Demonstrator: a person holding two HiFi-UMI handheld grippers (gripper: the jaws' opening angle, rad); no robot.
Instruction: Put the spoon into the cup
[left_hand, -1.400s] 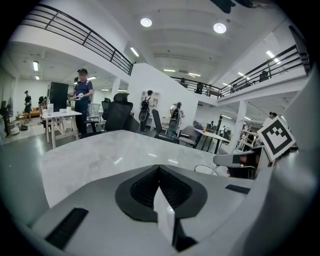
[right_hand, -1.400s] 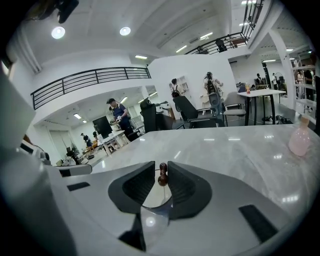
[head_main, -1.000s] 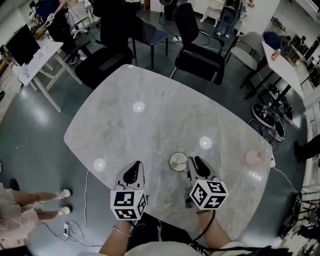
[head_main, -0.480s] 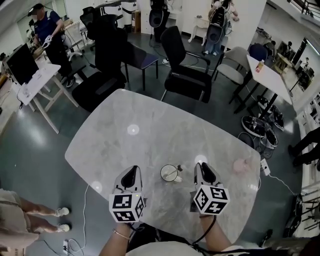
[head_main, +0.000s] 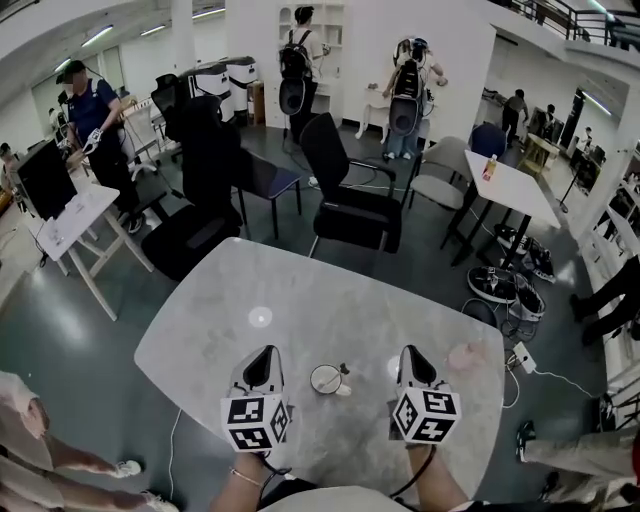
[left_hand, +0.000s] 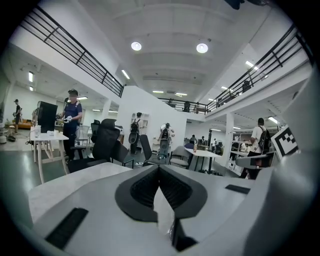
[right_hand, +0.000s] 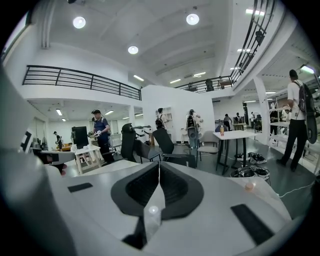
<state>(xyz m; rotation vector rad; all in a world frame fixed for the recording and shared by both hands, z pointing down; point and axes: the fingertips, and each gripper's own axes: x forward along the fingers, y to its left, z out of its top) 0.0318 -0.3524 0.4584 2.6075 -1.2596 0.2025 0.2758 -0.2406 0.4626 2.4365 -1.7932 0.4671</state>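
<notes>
On the pale grey, marble-patterned table (head_main: 230, 300), the left gripper (head_main: 265, 352), a grey two-jaw tool with a marker cube, hangs low just left of the cup. Its own view shows the black-padded jaws pressed together with nothing between them (left_hand: 159, 172). Between the two grippers stands the small white round cup (head_main: 325, 380), and a thin dark spoon (head_main: 341, 371) seems to lean out over its right rim, though it is too small in the head view to be sure how deep it sits. To the right, the right gripper (head_main: 408, 352) hangs apart from the cup, jaws likewise together and empty (right_hand: 159, 170). A small pale pink round object (head_main: 465, 357) lies farther right, near the table's edge. Judging by this, the placing step looks done and neither tool holds anything. The next move likely calls only for keeping both grippers clear of the cup so the spoon is not knocked out.
</notes>
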